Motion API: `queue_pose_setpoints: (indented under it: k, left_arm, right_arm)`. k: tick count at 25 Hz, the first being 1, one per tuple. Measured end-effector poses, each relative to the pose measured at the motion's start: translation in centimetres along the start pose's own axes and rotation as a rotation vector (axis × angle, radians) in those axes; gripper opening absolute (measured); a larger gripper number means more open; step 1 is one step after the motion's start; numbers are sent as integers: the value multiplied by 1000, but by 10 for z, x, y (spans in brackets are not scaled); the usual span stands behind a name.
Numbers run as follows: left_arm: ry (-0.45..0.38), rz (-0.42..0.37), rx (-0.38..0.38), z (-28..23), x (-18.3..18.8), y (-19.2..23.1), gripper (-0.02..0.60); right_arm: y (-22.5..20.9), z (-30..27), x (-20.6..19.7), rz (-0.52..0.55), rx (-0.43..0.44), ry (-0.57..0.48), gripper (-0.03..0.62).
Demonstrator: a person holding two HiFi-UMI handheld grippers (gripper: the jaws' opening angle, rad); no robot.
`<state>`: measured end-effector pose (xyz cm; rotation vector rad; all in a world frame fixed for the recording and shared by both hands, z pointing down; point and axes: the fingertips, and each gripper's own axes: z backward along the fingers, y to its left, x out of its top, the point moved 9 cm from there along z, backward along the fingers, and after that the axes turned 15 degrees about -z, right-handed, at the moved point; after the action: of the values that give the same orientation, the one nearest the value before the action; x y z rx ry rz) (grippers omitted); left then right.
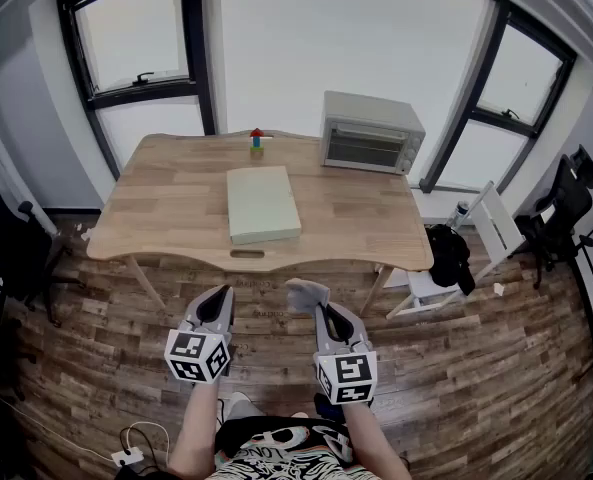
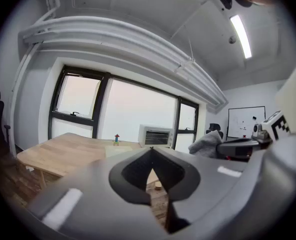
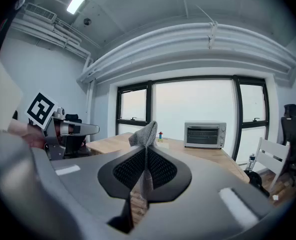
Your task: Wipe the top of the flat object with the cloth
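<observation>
A pale green flat slab [image 1: 262, 204] lies in the middle of the wooden table [image 1: 166, 208]; its near edge shows faintly in the left gripper view [image 2: 119, 152]. My right gripper [image 1: 316, 306] is shut on a grey cloth [image 1: 305, 294], which sticks up from between the jaws in the right gripper view [image 3: 145, 134]. My left gripper [image 1: 219, 303] is shut with nothing in it [image 2: 151, 151]. Both grippers hover over the floor in front of the table, short of its near edge.
A silver toaster oven [image 1: 371, 132] stands at the table's back right. A small coloured toy [image 1: 257, 142] sits behind the slab. A white chair [image 1: 476, 243] with a black bag [image 1: 449, 255] is to the right, and black office chairs stand at both sides.
</observation>
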<state>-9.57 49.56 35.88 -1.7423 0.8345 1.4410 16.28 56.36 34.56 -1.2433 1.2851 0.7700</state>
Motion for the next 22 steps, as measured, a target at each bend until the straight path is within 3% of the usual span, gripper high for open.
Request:
queue_pose_setpoints:
  k: [4, 16, 22]
  left_arm:
    - [-67, 29, -35, -2, 4, 3, 57]
    - [41, -27, 71, -16, -12, 21, 57]
    - [42, 18, 94, -65, -20, 55, 57]
  right_arm:
    - [-6, -7, -1, -19, -8, -7, 12]
    - [-44, -50, 8, -52, 11, 5, 12]
    - [-63, -105, 3, -86, -6, 29, 12]
